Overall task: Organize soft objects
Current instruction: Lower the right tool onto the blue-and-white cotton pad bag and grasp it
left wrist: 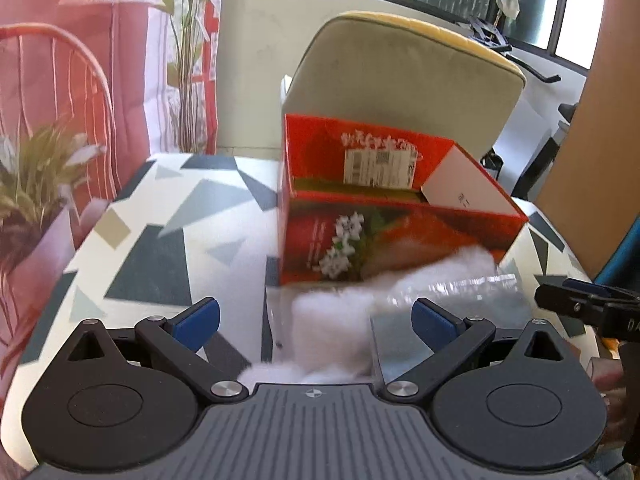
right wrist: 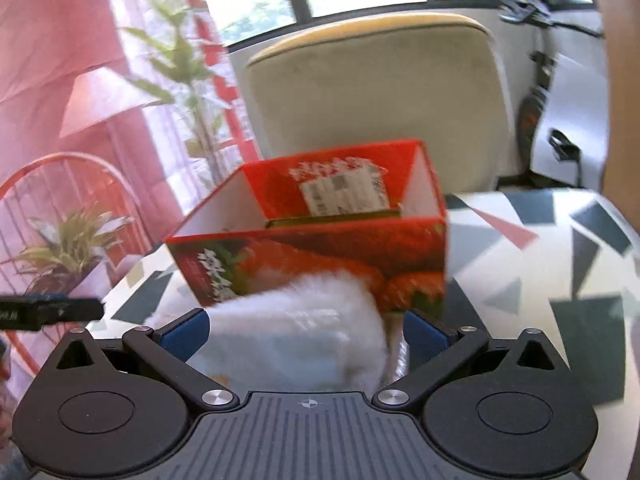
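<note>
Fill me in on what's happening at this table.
A person holds a gripper in each hand over a table with a geometric pattern. Both the left gripper and the right gripper are open, with a white fluffy bundle in clear plastic wrap lying between them on the table, not clamped. Just behind it stands an open red box printed with strawberries and flowers, nothing fluffy visible inside. A cushioned chair sits beyond.

my right claw (left wrist: pixel 576 304): cut by frame edge, grip unreadable | white fluffy bundle (right wrist: pixel 296 332): blurred, near end hidden under my claw body | red box (right wrist: pixel 320 232): label print illegible
</note>
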A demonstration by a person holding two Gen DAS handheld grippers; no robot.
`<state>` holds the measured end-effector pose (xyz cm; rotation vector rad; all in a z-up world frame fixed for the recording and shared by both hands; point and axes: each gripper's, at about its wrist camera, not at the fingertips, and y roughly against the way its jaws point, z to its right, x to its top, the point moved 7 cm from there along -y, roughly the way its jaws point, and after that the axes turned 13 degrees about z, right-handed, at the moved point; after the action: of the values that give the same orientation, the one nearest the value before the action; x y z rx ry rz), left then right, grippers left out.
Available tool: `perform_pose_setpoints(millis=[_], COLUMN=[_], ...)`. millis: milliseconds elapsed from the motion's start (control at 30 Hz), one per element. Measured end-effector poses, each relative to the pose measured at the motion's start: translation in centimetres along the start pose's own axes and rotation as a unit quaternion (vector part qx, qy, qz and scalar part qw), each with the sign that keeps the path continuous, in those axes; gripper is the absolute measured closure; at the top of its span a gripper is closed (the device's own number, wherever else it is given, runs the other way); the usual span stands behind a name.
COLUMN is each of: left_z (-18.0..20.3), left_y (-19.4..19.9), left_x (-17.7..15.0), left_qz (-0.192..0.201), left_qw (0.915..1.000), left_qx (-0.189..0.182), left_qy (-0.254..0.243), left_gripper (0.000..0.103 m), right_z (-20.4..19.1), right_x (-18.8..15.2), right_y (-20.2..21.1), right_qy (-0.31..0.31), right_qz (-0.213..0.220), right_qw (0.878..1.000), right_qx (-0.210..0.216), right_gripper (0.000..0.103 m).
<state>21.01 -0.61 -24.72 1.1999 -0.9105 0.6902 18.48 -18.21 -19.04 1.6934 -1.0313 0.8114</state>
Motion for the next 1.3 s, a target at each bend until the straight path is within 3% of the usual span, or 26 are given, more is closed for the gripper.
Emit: perform_pose_setpoints(millis=[133,300,467,767,833,933,1000,1067,1133,1300], left_z=[0.4,1.1,1.7,3.0,3.4,4.1,4.5,4.7,4.7,4.4], left_y=[0.2,-0.4,-0.5,-0.5,-0.5,-0.4,-0.3,-0.1,0.0,0.3], left_x=[-1.8,-3.5,-4.0,-4.2,-4.3,-4.5,-4.5,-4.4,-4.2,-3.4], left_qz=[-0.021,-0.055,-0.061,-0.07,-0.075,-0.077,-0.077,-0.075,-0.069,-0.057], left_qw=[0.9998,0.9982,0.9976,0.9946,0.9933,0.9924,0.9918,0.9913,0.9917,0.9916], left_qx=[0.001,-0.021,-0.033,-0.075,-0.085,-0.095,-0.101,-0.108,-0.108,-0.113], left_qy=[-0.001,0.015,0.008,0.019,0.022,0.015,0.011,0.01,0.011,0.027], left_gripper=[0.001,0.005,0.007,0.021,0.029,0.031,0.035,0.041,0.045,0.048], right_z=[0.9,1.0,0.2,-0.5,-0.7,-1.1,-1.4,-1.6,-1.8,-2.1], right_x=[-1.5,-3.6,-4.1,-5.0,-5.2,-5.2,-5.1,-5.1,-5.2,-5.3], right_y=[1.7,2.3,2.2,1.9,1.9,2.2,2.3,2.4,2.4,2.4], right_qy=[-0.002,-0.008,0.01,0.009,0.008,0.012,0.015,0.022,0.024,0.025], right_qz=[0.01,-0.026,-0.045,-0.079,-0.089,-0.087,-0.086,-0.086,-0.088,-0.094], right_qw=[1.0,1.0,0.999,0.997,0.996,0.996,0.996,0.996,0.995,0.995], right_qx=[-0.015,-0.007,-0.015,-0.002,-0.005,0.01,0.016,0.021,0.025,0.036], right_gripper=[0.0,0.0,0.0,0.0,0.0,0.001,0.004,0.017,0.024,0.033])
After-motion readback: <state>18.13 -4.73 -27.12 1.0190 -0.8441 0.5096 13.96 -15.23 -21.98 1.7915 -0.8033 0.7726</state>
